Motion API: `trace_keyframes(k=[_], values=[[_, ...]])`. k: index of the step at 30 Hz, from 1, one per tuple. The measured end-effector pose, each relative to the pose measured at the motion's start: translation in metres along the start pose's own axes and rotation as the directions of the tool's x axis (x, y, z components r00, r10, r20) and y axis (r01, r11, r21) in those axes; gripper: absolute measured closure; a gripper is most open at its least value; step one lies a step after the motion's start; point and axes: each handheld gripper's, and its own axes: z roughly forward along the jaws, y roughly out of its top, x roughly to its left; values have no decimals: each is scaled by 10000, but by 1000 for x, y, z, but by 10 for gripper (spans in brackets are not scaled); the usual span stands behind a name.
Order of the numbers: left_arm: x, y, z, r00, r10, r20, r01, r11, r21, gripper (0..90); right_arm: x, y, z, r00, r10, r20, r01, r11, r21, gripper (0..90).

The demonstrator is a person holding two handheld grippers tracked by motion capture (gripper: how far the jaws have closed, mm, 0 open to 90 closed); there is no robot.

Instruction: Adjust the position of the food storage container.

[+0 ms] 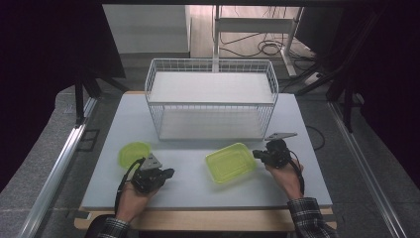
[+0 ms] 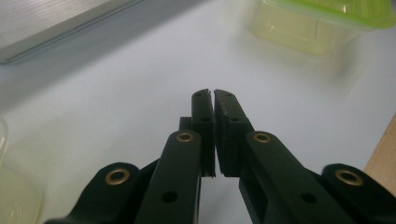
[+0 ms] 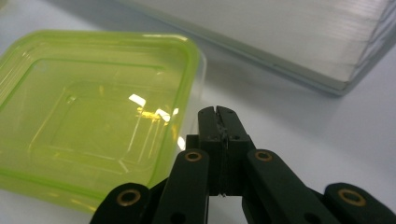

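Your right tongs are closed with nothing between the jaws, which meet flat against each other in the right gripper view, and they sit just beside the right edge of the square green container. In that same view the container lies to the left of the jaw tips, its rounded corner close to them, though you cannot tell from here whether the tips touch its rim. The container rests open side up on the grey counter, in front of the white wire rack and a little right of the middle. Your left tongs are closed too, jaws pressed together on nothing in the left gripper view, and they point across the bare counter toward the square container, which stands well apart from them at the top right of that view. The round green container lies just behind your left hand, near the left front corner of the rack, apart from the tips of the left tongs.
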Motion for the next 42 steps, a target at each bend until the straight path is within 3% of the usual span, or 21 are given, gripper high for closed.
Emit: trace_keyframes(k=[8,18,21,25,33,34,35,36,42], values=[[-2,-3,-3,9998,133,-117,-132,9999,83,866,19,-2,3,9986,-428,-299,434,9989,200,892],[-4,-8,-6,9996,266,-101,-263,9994,230,850,51,-6,7,9899,-966,-1035,1000,9946,285,891],[-4,-8,-6,9996,261,-114,-259,9994,230,844,56,-5,8,9877,-1200,-999,1239,9917,332,890],[-4,-9,-7,9994,251,-219,-247,9995,177,797,51,-6,3,9902,-1074,-896,1094,9938,185,853],[-5,-11,-7,9989,183,-432,-177,9997,140,529,43,-11,-14,9928,-739,-942,704,9967,-404,653],[-5,-11,-7,9990,205,-404,-198,9997,159,485,43,-12,-17,9921,-793,-970,748,9960,-492,570],[-5,-11,-7,9990,205,-404,-198,9997,159,454,43,-12,-17,9921,-793,-970,748,9960,-492,570],[-6,-12,-6,9989,268,-378,-260,9995,196,420,44,-13,-18,9921,-761,-993,709,9959,-554,495],[-9,-12,-6,9983,388,-441,-383,9992,133,296,44,-18,-17,9936,-662,-916,598,9957,-704,317]])
